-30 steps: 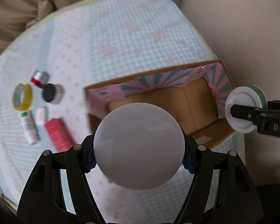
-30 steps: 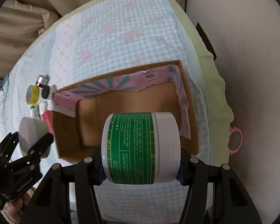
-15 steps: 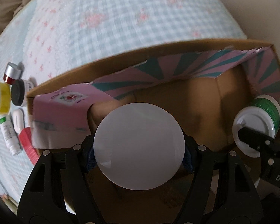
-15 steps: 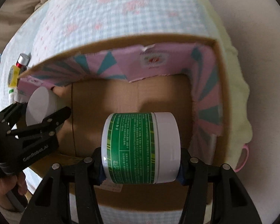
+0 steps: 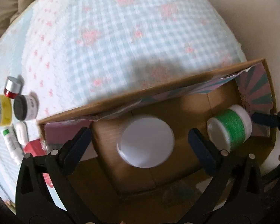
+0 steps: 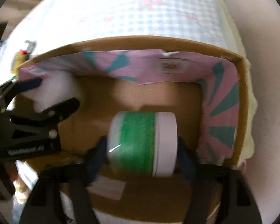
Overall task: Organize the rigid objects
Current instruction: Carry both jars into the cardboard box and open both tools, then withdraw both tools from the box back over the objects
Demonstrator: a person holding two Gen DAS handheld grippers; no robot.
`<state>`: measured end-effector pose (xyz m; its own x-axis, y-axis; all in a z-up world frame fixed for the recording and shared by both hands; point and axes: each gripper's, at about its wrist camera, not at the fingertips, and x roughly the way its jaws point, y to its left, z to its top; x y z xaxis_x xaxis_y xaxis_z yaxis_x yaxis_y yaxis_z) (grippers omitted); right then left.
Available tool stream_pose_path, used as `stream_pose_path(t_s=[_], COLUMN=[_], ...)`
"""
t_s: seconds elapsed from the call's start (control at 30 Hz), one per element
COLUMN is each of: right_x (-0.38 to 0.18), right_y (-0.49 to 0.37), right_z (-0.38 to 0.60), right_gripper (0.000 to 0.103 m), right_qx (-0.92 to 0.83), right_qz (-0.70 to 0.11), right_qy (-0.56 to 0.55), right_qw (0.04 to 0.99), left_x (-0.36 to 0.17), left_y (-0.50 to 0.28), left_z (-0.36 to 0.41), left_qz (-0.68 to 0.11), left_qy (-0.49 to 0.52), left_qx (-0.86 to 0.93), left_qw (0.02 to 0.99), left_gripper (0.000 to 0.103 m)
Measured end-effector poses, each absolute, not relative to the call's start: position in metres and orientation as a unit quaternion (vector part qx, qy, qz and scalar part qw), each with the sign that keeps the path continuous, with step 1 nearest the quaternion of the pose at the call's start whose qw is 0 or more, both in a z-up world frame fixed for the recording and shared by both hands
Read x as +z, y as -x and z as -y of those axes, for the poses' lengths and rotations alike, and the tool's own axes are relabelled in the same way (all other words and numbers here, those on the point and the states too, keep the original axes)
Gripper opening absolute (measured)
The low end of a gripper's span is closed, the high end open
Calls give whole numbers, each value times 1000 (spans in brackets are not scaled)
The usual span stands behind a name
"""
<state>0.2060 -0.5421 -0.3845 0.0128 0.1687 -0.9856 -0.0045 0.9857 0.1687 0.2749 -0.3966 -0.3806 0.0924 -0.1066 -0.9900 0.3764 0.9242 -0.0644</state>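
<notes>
My left tool (image 5: pixel 140 138) stood wide open over the white jar (image 5: pixel 146 142), which sat on the floor of the cardboard box (image 5: pixel 158 91), apparently set there to leave room beside it. My right tool (image 6: pixel 142 149) was in the same box on the bed (image 5: pixel 112 37), fingers flanking the green-labelled jar (image 6: pixel 142 146); blur hid whether it gripped.
</notes>
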Motion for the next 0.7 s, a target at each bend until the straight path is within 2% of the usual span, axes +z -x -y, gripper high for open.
stream_pose_path(t_s=[0.1, 0.37, 0.7], right_x=[-372, -368, -332], right_y=[-196, -179, -167], right_z=[537, 545, 552], right_gripper=[103, 103, 103], right_qx=[71, 47, 19], right_qz=[-675, -678, -672], right_qy=[-47, -75, -75], right_qw=[733, 730, 736], left_x=[-374, -350, -303], left_y=[-282, -270, -242], left_z=[386, 373, 351], left_qz=[-656, -644, -621], left_qy=[-94, -89, -82], left_qx=[-162, -147, -144], left_qw=[731, 746, 767], left_gripper=[103, 103, 103])
